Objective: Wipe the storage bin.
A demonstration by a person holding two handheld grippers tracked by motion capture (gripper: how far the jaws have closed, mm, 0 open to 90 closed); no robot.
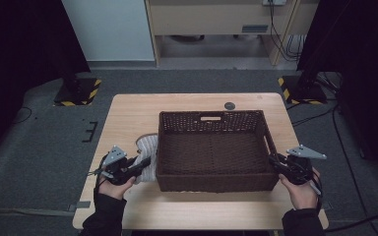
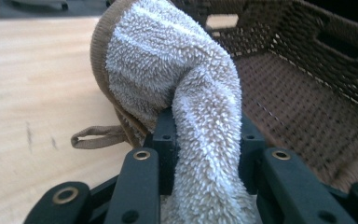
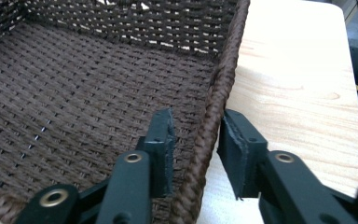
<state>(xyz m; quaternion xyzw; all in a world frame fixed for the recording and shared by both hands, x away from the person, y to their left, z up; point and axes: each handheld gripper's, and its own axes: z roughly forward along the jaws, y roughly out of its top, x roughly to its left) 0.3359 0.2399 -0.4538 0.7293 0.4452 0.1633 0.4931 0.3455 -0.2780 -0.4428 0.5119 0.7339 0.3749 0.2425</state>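
Gripping a fluffy grey-beige towel (image 2: 191,93), the left tongs (image 1: 137,167) had their jaws closed on a bunched fold of it just beside the left wall of the dark wicker basket (image 1: 211,184). The towel stood up in a soft hump on the tabletop (image 1: 128,113), its brown hem and a small hanging loop (image 2: 95,136) lying toward the outer side, the cloth touching or almost touching the basket wall. At the opposite side, the right tongs (image 3: 196,140) straddled the basket's right rim, one jaw inside and one outside; the jaws stood narrow about the woven edge, though a slight gap showed at the outer jaw, so I cannot tell whether they truly pinched it.

By the look of it, the step in hand was lifting the towel to put it into the basket while the other hand steadied the basket. The next move would call for raising the towel clear of the left rim, carrying it over the basket's empty floor, and keeping the trailing cloth from catching on the weave.
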